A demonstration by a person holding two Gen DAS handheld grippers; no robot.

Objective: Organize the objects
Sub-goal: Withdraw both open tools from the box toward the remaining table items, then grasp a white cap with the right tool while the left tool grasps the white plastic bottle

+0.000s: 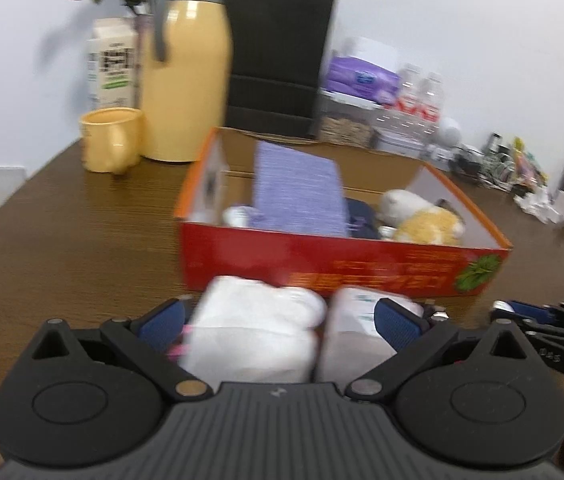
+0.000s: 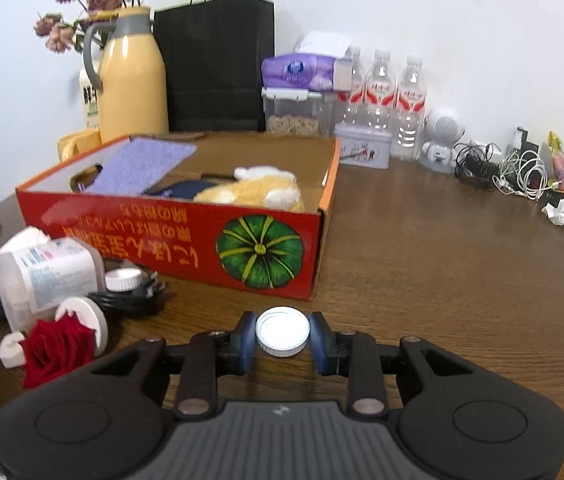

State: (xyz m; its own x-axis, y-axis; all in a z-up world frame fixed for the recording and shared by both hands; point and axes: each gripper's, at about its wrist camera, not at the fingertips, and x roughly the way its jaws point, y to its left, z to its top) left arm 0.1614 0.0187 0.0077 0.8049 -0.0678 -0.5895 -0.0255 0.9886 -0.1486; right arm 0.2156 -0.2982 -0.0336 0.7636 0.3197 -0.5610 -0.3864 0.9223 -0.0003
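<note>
Two grippers, right gripper [image 2: 282, 339] pinching white cap [image 2: 282, 331], left gripper [image 1: 282, 318] spread around white bundle [image 1: 254, 320].

Both tools share one build. The left gripper [image 1: 278, 318] has a ribbed dark grey body at six o'clock with a small pale logo, flanked by two rounded black housings, each with a circular disc and a triangular cut-out. Black link bars with silver rivets run toward twelve o'clock to blue textured pads [image 1: 395, 322]. The right gripper [image 2: 282, 338] matches it, its blue pads [image 2: 245, 342] smooth-edged.
</note>
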